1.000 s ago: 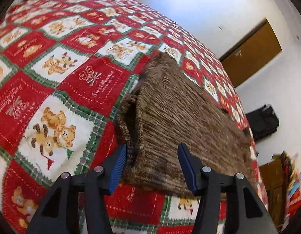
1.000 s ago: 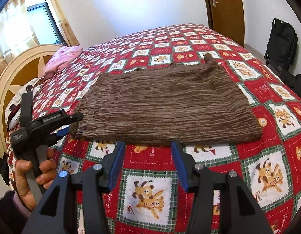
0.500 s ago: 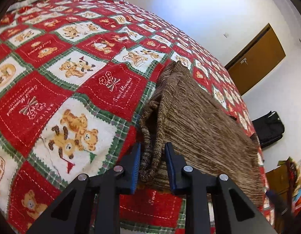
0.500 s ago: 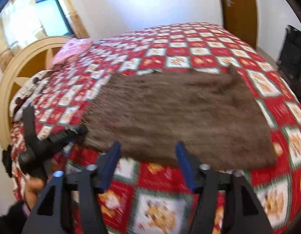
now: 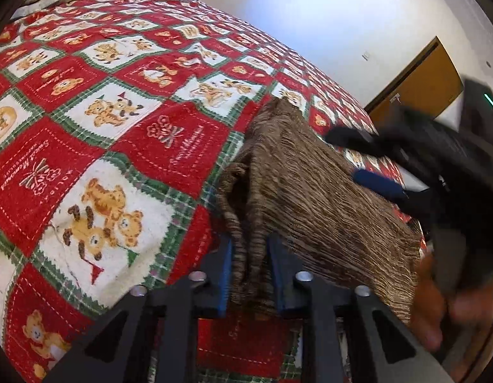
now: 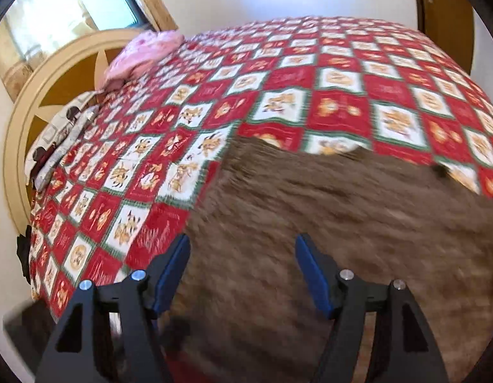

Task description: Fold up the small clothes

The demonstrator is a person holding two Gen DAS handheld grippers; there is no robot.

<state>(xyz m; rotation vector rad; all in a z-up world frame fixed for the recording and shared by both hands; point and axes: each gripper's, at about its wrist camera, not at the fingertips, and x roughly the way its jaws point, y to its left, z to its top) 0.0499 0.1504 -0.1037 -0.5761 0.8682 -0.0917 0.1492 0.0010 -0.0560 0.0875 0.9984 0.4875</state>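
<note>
Pinching the brown knit's (image 5: 310, 204) bunched corner in my left gripper (image 5: 249, 274); right gripper (image 6: 243, 274) gapes empty at three o'clock, no fold made yet.

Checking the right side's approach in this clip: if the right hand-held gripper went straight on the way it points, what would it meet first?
Most likely the brown knitted garment. The right hand-held gripper stands open just above it, the knit filling the space ahead; blur leaves the exact gap unclear.

Brown ribbed knit garment (image 5: 310, 198), spread on bed, near corner bunched and lifted
</note>
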